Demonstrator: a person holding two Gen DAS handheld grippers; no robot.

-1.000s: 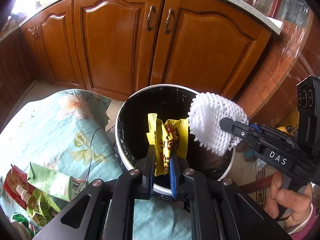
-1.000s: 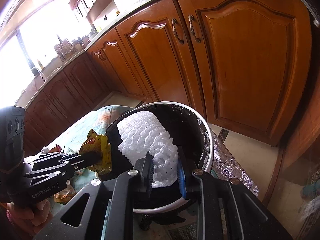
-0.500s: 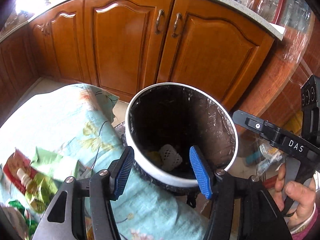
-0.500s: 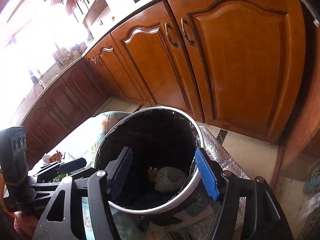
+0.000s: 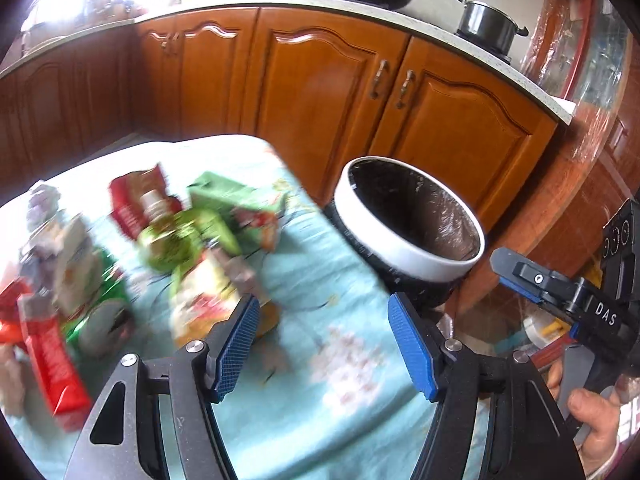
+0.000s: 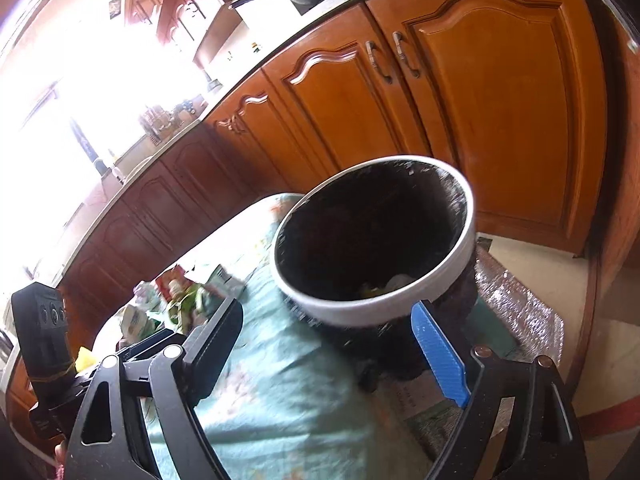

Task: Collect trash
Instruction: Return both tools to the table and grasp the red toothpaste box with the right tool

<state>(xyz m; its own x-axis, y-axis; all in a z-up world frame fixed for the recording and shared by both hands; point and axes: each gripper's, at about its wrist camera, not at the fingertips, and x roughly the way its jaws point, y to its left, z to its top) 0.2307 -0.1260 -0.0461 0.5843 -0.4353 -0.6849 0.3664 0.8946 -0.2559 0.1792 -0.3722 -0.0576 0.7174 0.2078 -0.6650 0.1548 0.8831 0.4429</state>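
Lying blurred in a loose heap of trash [image 5: 160, 240] on the teal floral cloth of the table [image 5: 312, 280]: red, green and white wrappers and cartons. Standing just beside the table edge, white-rimmed bin [image 5: 408, 240], black-lined, holding scraps at its bottom. Hovering over the cloth, left tongs [image 5: 324, 344] spread apart, gripping nothing. Hanging near the bin, right tongs [image 6: 332, 344] likewise gaping, carrying nothing.

Open bin [image 5: 408, 240] beside cluttered table [image 5: 304, 280]

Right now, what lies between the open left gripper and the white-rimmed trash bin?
Only bare teal floral tablecloth separates the left gripper from the black-lined, white-rimmed trash bin, seen in the left wrist view.
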